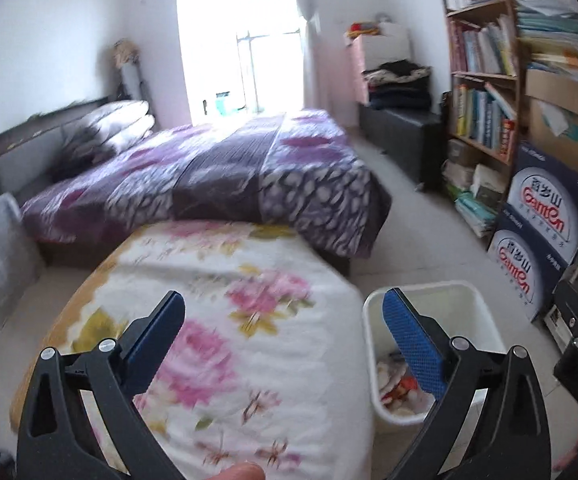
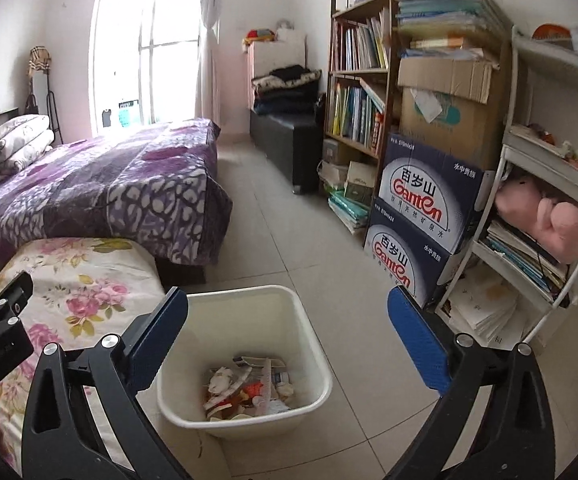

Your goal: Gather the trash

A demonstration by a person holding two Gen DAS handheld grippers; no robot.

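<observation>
**Two grippers spread wide, bin loaded**

Left gripper [image 1: 283,304]: black angular frame, blue textured pads, jaws wide apart, nothing held; poised over rounded cushion top [image 1: 217,320] in white floral cloth, pink and olive blooms (view motion-blurred).

Right gripper [image 2: 287,300]: same build, jaws wide, nothing held; poised above waste bin [image 2: 309,344].

Waste bin: white smooth plastic, squarish with rounded corners, upright on pale floor tiles [image 2: 329,240], just beside cushion. Holds trash [image 2: 245,388]: crumpled paper scraps, white, red and orange.

Beyond: bed [image 2: 109,184] in purple patterned quilt; wooden bookshelf [image 2: 361,80]; stacked blue Ganten cartons [image 2: 425,208].
</observation>
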